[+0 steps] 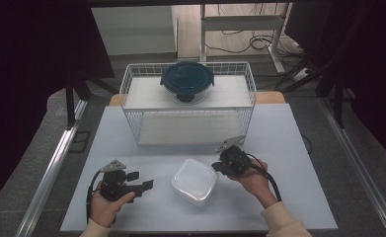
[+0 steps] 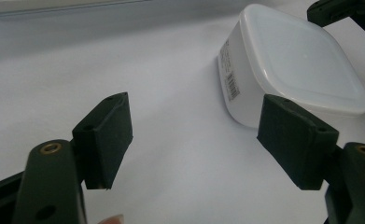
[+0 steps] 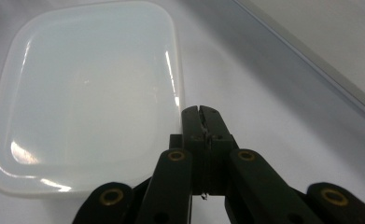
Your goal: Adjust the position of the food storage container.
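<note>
Our left gripper (image 1: 142,180) rests on the white table (image 1: 289,148) with its jaws wide apart and nothing between them, pointing at the white lidded container (image 1: 194,180) that sits just to its right. Beyond the container we hold the right gripper (image 1: 215,168) with jaws pressed together and gripping nothing, its tips at the container's edge. Behind stands a wire basket (image 1: 188,129) bearing a dark round lidded bowl (image 1: 187,80).
</note>
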Available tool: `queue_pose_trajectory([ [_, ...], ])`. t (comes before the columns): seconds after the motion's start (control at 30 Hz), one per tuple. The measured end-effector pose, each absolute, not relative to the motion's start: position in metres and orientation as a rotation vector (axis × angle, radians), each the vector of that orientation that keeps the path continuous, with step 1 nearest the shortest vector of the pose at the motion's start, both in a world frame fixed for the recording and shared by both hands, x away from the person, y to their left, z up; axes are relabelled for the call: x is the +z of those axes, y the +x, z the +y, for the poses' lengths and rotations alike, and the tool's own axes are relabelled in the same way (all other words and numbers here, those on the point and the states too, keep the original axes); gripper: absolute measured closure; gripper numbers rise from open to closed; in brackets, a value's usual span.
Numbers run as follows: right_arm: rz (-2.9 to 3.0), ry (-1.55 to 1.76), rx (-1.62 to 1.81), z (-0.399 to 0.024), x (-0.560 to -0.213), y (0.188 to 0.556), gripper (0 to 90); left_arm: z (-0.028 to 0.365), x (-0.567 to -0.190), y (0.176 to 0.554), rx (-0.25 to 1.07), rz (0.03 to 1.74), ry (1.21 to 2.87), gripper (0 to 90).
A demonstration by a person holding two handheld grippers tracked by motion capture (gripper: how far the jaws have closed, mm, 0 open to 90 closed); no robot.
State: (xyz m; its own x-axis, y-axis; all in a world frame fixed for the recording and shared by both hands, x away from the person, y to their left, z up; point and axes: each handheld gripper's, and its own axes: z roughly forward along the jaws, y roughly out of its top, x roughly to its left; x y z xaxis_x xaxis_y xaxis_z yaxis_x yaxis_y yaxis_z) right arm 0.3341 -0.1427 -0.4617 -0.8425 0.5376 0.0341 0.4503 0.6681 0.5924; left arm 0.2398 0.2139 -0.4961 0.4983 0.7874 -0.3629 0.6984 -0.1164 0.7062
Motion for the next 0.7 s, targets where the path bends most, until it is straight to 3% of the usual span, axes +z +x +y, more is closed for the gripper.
queue_pose_trajectory([
  [0.7,2.784,0.903,0.982,-0.149,-0.476,0.288,89.2,0.213,-0.497,0.239,0.127,1.240,1.854,25.7],
])
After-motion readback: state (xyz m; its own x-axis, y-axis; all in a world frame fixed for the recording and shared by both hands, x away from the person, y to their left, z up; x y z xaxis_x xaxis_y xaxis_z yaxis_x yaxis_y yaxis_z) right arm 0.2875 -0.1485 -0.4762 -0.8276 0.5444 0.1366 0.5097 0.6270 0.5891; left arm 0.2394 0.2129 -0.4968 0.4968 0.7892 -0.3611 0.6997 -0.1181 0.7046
